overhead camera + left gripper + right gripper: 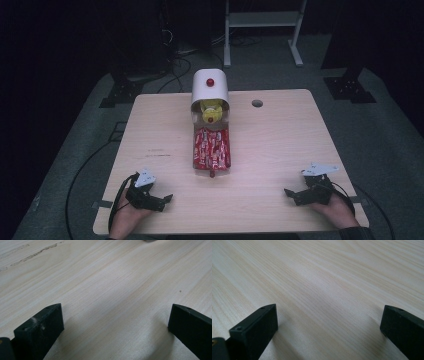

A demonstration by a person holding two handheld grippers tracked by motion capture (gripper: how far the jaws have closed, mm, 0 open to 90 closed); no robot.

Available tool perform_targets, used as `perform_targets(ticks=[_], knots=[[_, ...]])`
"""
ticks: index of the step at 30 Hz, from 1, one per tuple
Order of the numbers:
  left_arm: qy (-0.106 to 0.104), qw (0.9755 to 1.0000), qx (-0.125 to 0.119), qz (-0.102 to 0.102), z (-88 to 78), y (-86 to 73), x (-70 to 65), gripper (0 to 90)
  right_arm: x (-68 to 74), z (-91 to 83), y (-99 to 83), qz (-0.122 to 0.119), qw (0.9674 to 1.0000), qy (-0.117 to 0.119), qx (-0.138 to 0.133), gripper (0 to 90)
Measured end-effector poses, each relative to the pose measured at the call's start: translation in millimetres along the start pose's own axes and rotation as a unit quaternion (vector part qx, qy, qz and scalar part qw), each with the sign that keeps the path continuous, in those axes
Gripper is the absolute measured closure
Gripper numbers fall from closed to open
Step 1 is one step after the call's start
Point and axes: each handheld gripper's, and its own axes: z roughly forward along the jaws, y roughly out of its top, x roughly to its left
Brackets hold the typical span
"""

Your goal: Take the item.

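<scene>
Nothing started as far as I can judge. My left gripper (159, 200) sits at the desk's (280, 150) near left corner, jaws spread wide, holding nothing; the right gripper (295, 194) sits at the near right corner, likewise wide apart and empty. Both are well apart from the white bin (210, 86) at the far edge's middle, lying on its side with its red-patterned lid (212, 148) flopped open toward me; something yellow inside, can't identify it. Desk: pale wood grain, cable hole (257, 103) near the far edge. Room: dark, grey carpet, white frame behind.
</scene>
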Motion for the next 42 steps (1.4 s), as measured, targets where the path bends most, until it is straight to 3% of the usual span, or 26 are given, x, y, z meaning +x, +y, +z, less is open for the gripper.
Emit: perform_targets(ticks=[15,42], knots=[[-0.004,0.9999,0.003,-0.013,-0.4,5.0,1.1,0.0,0.1,0.0,0.0,0.000,1.0000,0.000,0.000,0.3],[-0.015,0.9983,-0.043,-0.036,-12.6,32.3,4.8,0.0,0.1,0.0,0.0,0.000,1.0000,0.000,0.000,0.3]])
